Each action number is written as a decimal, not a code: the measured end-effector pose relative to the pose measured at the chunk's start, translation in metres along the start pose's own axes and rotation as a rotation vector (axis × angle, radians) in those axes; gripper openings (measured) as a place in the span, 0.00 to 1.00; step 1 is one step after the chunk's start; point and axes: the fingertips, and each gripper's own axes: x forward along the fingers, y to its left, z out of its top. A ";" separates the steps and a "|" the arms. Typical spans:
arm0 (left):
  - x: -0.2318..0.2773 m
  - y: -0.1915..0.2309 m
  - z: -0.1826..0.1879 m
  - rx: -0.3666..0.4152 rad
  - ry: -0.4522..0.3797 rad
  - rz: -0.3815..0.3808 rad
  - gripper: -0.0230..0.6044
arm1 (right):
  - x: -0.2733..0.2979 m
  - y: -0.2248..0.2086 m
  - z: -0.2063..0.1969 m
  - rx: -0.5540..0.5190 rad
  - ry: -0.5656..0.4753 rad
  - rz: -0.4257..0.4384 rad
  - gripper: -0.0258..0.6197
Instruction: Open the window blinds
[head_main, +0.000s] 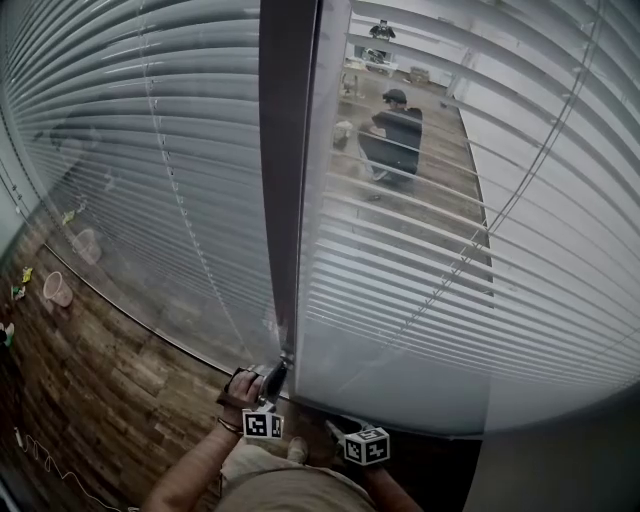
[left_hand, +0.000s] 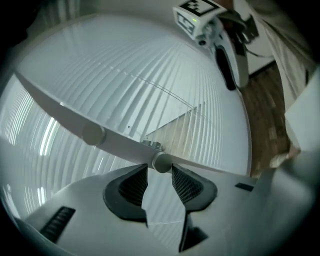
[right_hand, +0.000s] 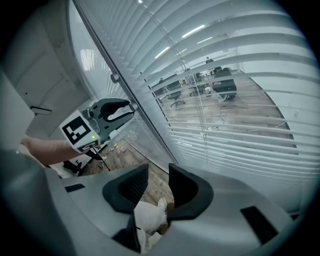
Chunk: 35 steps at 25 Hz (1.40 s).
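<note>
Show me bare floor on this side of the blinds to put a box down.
The wooden floor is bare between the window's base and the person's left arm. Near the left edge a small cup and a cable clutter it. By the mullion it is crowded: the left claw grips a knob, the right claw hangs open beside it.

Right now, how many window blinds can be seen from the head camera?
2. One blind hangs left of the dark window post, the other blind right of it. More may hang beyond the picture's edges.
</note>
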 end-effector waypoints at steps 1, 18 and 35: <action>-0.005 0.003 0.002 -0.111 -0.013 -0.019 0.28 | 0.000 0.001 0.003 -0.002 -0.006 0.002 0.25; -0.063 0.052 -0.058 -1.206 -0.119 -0.094 0.28 | -0.029 0.085 0.122 -0.196 -0.288 0.027 0.25; -0.106 0.047 -0.111 -1.198 -0.177 -0.236 0.28 | -0.007 0.141 0.164 -0.209 -0.440 -0.201 0.25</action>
